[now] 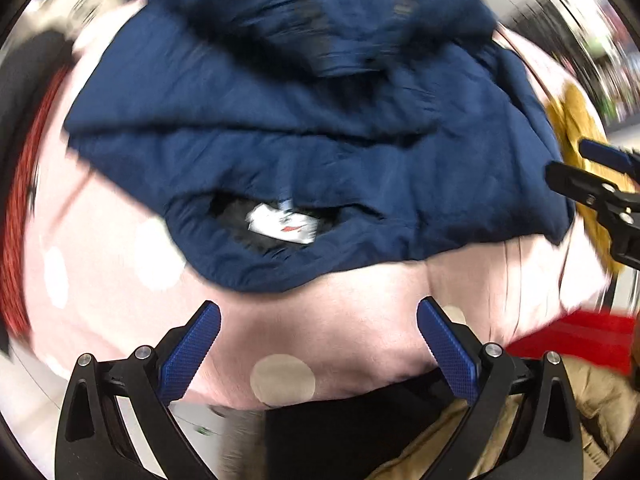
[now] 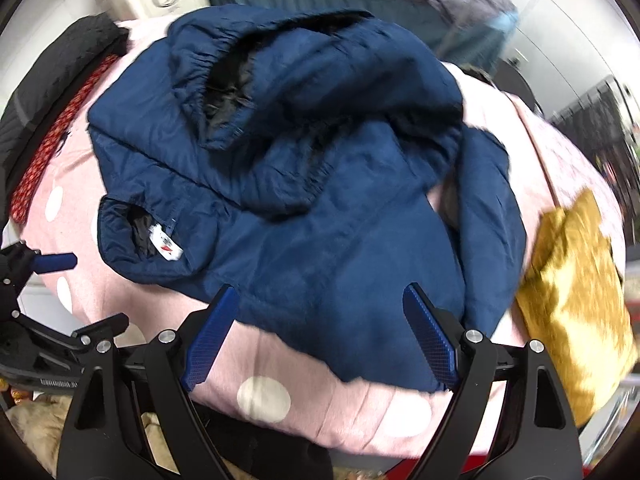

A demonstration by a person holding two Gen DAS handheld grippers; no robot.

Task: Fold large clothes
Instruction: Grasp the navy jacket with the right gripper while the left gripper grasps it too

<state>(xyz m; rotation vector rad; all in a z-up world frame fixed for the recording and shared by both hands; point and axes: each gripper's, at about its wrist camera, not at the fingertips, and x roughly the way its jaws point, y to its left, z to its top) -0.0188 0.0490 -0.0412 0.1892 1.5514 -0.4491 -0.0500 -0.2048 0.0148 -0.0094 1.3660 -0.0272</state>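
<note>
Puffy dark blue jacket (image 2: 304, 184) lying mid-frame on pink spotted blanket (image 2: 328, 412). Left gripper (image 1: 318, 344), right gripper (image 2: 320, 332) being held wide, empty. Blanket risks being pinched along with slippery jacket.

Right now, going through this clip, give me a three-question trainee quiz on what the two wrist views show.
1. True or false: the left gripper is shut on the navy jacket.
2. Which item lies at the right side of the pink polka-dot cover? A) mustard-yellow cloth B) a green towel C) a white shoe
3. Fill in: the white label sits inside the jacket's ____.

Key:
1. False. Both the left and the right gripper are open, holding nothing.
2. A
3. Collar
</note>
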